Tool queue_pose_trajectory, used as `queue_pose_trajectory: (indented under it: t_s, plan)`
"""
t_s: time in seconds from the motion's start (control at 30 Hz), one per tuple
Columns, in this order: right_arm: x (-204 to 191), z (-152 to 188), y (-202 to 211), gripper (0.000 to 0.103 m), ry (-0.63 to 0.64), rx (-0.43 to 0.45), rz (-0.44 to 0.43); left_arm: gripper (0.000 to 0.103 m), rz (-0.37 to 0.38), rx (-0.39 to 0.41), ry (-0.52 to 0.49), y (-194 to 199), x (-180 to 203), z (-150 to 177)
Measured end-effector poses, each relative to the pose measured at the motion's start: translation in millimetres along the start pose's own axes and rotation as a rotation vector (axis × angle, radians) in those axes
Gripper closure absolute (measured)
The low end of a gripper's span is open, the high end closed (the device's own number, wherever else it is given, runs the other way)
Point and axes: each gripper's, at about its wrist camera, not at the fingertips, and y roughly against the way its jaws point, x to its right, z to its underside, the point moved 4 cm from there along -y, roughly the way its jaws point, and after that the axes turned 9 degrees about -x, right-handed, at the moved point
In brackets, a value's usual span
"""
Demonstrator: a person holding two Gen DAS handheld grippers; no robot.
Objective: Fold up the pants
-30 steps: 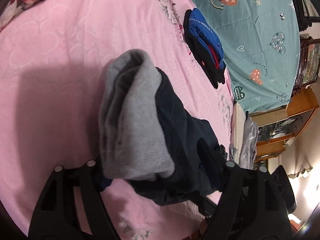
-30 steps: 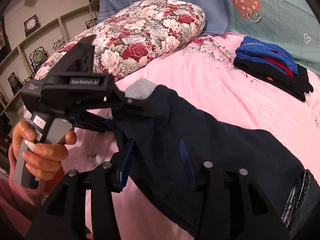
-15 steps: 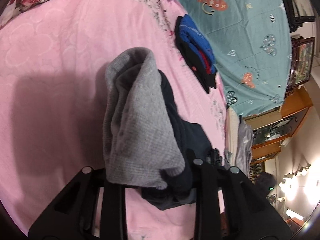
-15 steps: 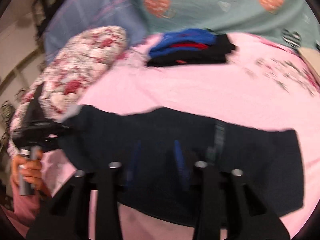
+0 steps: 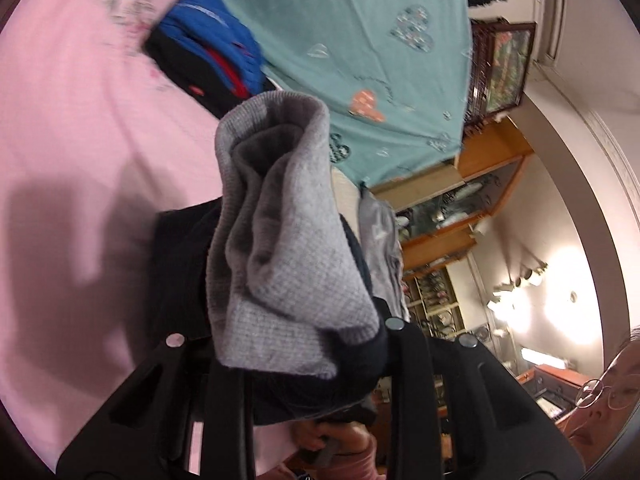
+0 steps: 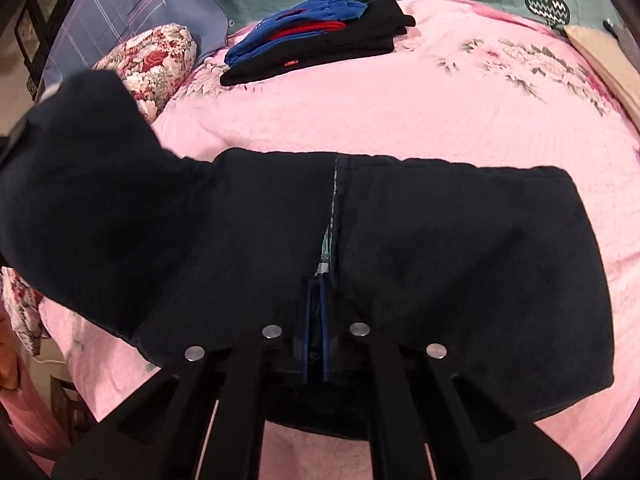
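Two grippers, one pair of pants (image 6: 400, 240), dark navy with a grey fleece lining. Most of the garment lies flat on the pink bedspread (image 6: 440, 100); one end is lifted off the bed at the left of the right wrist view.

Left gripper (image 5: 316, 360): jaws clamped on a thick bunch of that lifted end, grey lining (image 5: 280, 240) turned outward and spilling over the fingers. Its jaws have just been closing, with cloth between them.

Right gripper (image 6: 316, 320): jaws have just been closing and now stand nearly together, blue pads pinching the near edge of the pants by the middle seam.

Handling, by judgement: soft, limp, moderately heavy for cloth because of the lining; it will sag between the two holds and drag on the bedspread. Not slippery, not fragile. Thick fleece bunches, so a pinch on a single hem or waistband edge should give a cleaner fold than a handful.

Folded clothes (image 6: 320, 40) lie well apart, near the pillow (image 6: 156, 60).
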Motion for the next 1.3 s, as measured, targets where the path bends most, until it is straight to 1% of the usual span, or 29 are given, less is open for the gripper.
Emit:
queue_pose_trajectory:
  t_s: [0.07, 0.13, 0.23, 0.27, 0.33, 0.37, 0.4, 0.43, 0.47, 0.5, 0.53, 0.57, 0.6, 0.67, 0.73, 0.8, 0.83, 0.87, 0.9, 0.97, 1.03, 1.13, 1.2, 1.27, 1.3]
  plan:
    - [2.3, -0.3, 1.0, 0.099, -0.021, 0.001, -0.034, 0.078, 0.023, -0.024, -0.023, -27.5, 15.8, -0.4]
    - [7.2, -0.9, 3.0, 0.099, -0.062, -0.002, -0.081, 0.078, 0.022, -0.063, -0.059, -67.3, 30.0, 3.9]
    - [19.4, 7.5, 17.0, 0.099, -0.146, 0.007, -0.221, 0.078, -0.05, -0.134, -0.084, -125.1, 31.0, 18.6]
    - [22.0, 11.3, 22.9, 0.099, -0.151, 0.013, -0.236, 0.078, -0.079, -0.152, -0.085, -141.1, 27.7, 23.4]
    - [32.9, 24.8, 40.2, 0.099, -0.143, 0.029, -0.202, 0.078, -0.172, -0.201, -0.078, -174.9, 15.8, 34.3]
    - [36.4, 29.8, 45.4, 0.097, -0.14, 0.028, -0.209, 0.077, -0.215, -0.215, -0.085, -186.5, 11.4, 38.2]
    - [41.9, 36.9, 51.6, 0.093, -0.143, 0.021, -0.216, 0.075, -0.264, -0.229, -0.106, -200.0, 8.8, 43.4]
    - [47.3, 43.1, 56.1, 0.092, -0.146, 0.009, -0.188, 0.071, -0.283, -0.235, -0.122, -205.5, 10.0, 45.5]
    - [52.8, 49.8, 62.1, 0.092, -0.14, 0.006, -0.155, 0.06, -0.307, -0.237, -0.144, -211.7, 13.4, 48.2]
    - [56.2, 54.6, 67.9, 0.081, -0.137, 0.014, -0.155, 0.044, -0.307, -0.235, -0.157, -214.2, 17.8, 49.2]
    - [59.9, 59.0, 73.5, 0.074, -0.141, 0.022, -0.156, 0.035, -0.295, -0.232, -0.175, -215.0, 23.7, 48.9]
    - [64.1, 62.9, 80.1, 0.059, -0.146, 0.041, -0.151, 0.024, -0.289, -0.227, -0.187, -212.6, 27.2, 48.0]
    - [67.5, 65.7, 86.3, 0.055, -0.146, 0.065, -0.143, 0.02, -0.286, -0.213, -0.209, -209.9, 35.1, 46.6]
    - [72.9, 68.4, 92.6, 0.054, -0.144, 0.085, -0.121, 0.019, -0.277, -0.191, -0.242, -203.7, 45.1, 45.0]
    - [79.9, 71.1, 96.5, 0.049, -0.154, 0.103, -0.124, 0.014, -0.282, -0.142, -0.274, -186.1, 53.2, 39.8]
    - [87.4, 74.2, 96.3, 0.046, -0.176, 0.095, -0.133, 0.009, -0.325, -0.077, -0.296, -162.7, 52.1, 34.8]
    - [89.9, 76.6, 96.6, 0.045, -0.186, 0.088, -0.141, 0.009, -0.37, -0.034, -0.301, -148.3, 46.7, 31.4]
    - [90.9, 79.2, 97.0, 0.044, -0.193, 0.085, -0.153, 0.009, -0.395, -0.016, -0.3, -140.9, 41.3, 27.4]
    - [94.8, 81.5, 96.6, 0.043, -0.202, 0.084, -0.166, 0.009, -0.443, 0.01, -0.288, -127.6, 30.2, 25.6]
    - [101.1, 85.8, 97.4, 0.041, -0.224, 0.079, -0.197, 0.009, -0.496, 0.027, -0.259, -114.2, 12.5, 24.8]
    - [107.8, 86.5, 101.1, 0.039, -0.253, 0.096, -0.227, 0.009, -0.533, 0.038, -0.221, -97.5, -10.4, 25.3]
    - [112.7, 81.1, 113.8, 0.039, -0.283, 0.159, -0.303, 0.009, -0.547, 0.059, -0.181, -80.2, -28.6, 28.3]
    - [119.7, 78.3, 123.9, 0.029, -0.316, 0.207, -0.346, 0.009, -0.541, 0.072, -0.17, -74.2, -37.9, 31.5]
    - [124.9, 71.0, 125.2, 0.029, -0.348, 0.221, -0.352, 0.009, -0.538, 0.076, -0.178, -70.5, -39.4, 35.5]
    - [126.2, 66.2, 121.7, 0.029, -0.356, 0.208, -0.326, 0.009, -0.54, 0.077, -0.193, -72.0, -38.6, 38.1]
